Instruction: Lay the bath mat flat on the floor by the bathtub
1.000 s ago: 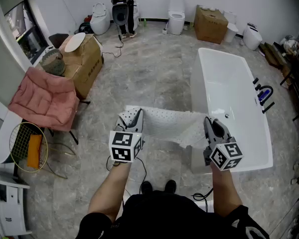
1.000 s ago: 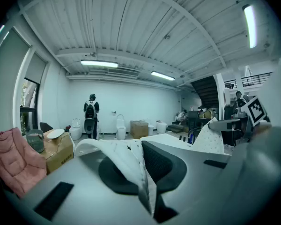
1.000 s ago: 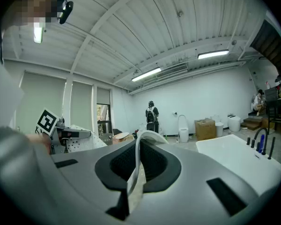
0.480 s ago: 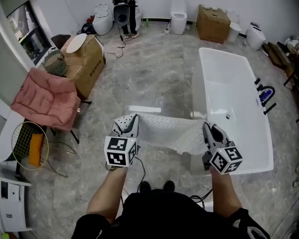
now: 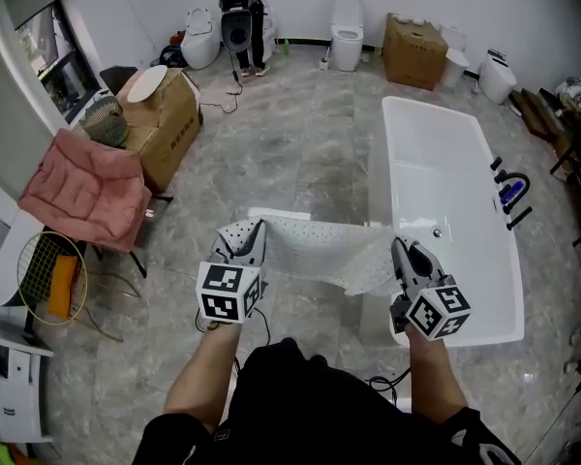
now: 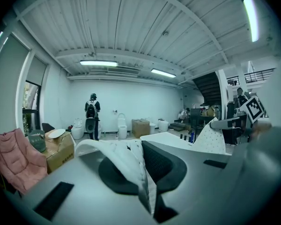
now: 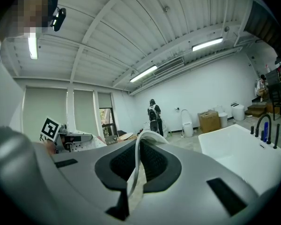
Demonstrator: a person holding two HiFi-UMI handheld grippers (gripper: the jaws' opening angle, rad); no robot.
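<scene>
A white perforated bath mat (image 5: 321, 249) hangs stretched in the air between my two grippers, sagging in the middle above the grey marble floor. My left gripper (image 5: 253, 236) is shut on the mat's left corner, and the folded white edge (image 6: 131, 163) shows pinched between its jaws. On the mat's right corner my right gripper (image 5: 401, 252) is shut, with a thin white edge (image 7: 136, 159) clamped between its pads. The white bathtub (image 5: 445, 211) stands just to the right of the mat, its near left wall close behind the right gripper.
A cardboard box (image 5: 165, 114) and a pink cushioned chair (image 5: 82, 187) stand to the left. Toilets (image 5: 347, 17) and another box (image 5: 412, 39) line the far wall, where a person (image 5: 234, 8) stands. A black faucet (image 5: 509, 190) sits on the tub's right rim. Cables lie on the floor near my feet.
Both grippers have moved toward me and slightly left with the mat still held between them. The mat now hangs a little lower and nearer my body.
</scene>
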